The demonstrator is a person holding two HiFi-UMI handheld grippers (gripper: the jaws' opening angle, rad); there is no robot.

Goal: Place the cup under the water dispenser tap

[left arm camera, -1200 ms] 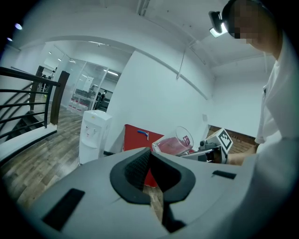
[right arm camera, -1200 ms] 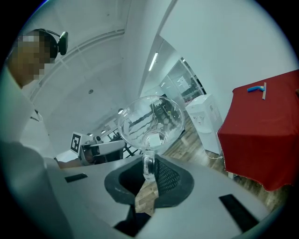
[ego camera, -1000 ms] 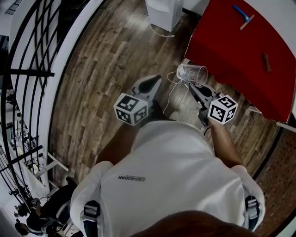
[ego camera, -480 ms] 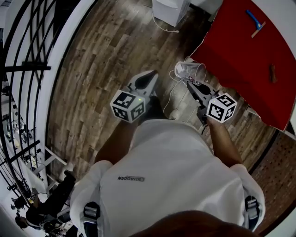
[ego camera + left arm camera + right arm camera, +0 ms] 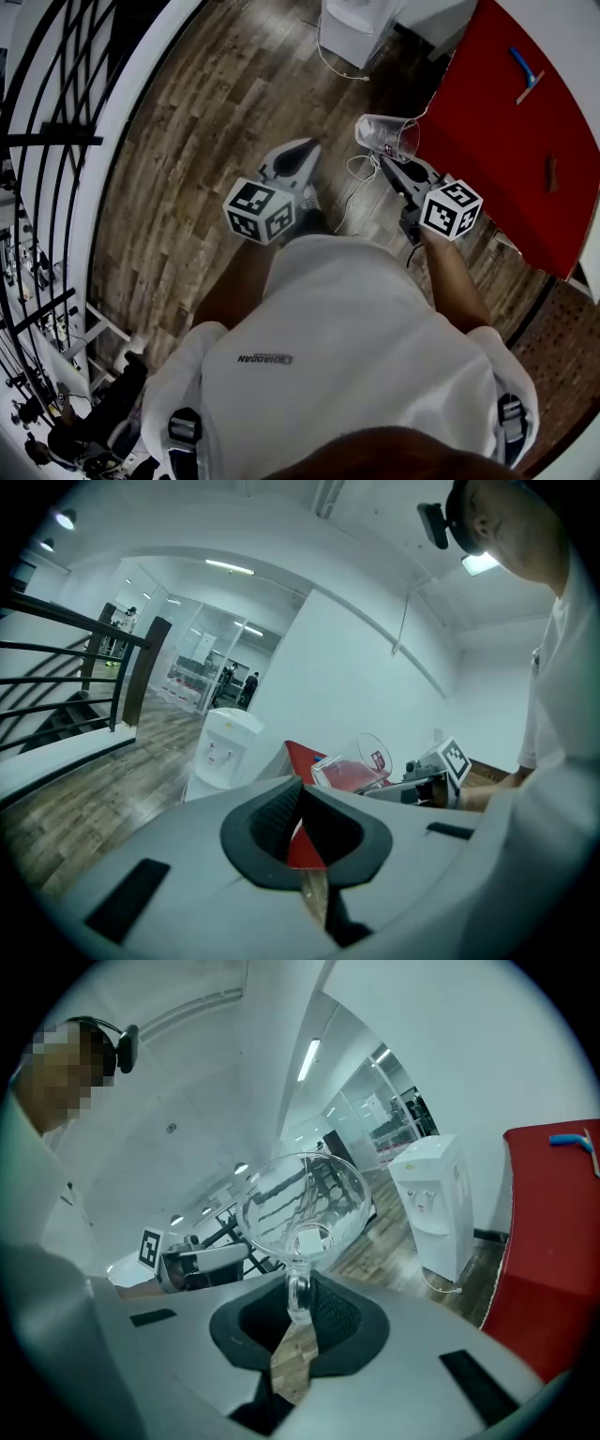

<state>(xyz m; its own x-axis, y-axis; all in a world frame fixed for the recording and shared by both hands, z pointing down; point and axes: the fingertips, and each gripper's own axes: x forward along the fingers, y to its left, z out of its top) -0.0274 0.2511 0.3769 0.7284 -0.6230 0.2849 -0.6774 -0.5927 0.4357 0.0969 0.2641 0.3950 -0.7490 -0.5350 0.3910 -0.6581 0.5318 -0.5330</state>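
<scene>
Head view, starting at the left of the frame: the black metal railing point(image 5: 56, 141) and the brown wooden plank floor point(image 5: 206, 122) fill that side much as they did a second ago.

Left of centre, the left gripper point(image 5: 298, 153) has crept slightly up the frame. The left gripper view shows its jaws together with nothing between them, so it is just along for the walk.

At the top, right of centre, the boxy white water dispenser point(image 5: 356, 23) has slid rightward and now sits almost straight above the cup.

Below it, the clear plastic cup point(image 5: 384, 136) lies tipped on its side in the air over the floor and has risen a little toward the dispenser. It is still well apart from it.

Just below the cup, the right gripper point(image 5: 389, 167) has its jaws clamped on the cup's thin wall, as the right gripper view shows plainly.

On the right, the red table point(image 5: 506, 112) has drifted further toward the frame's right edge.

To my eye the person is turning away from the table and lining up on the dispenser. I'd call this mid-carry, with the approach and the setting-down under the tap still to come. The tap itself is too small here for me to judge the final alignment.
</scene>
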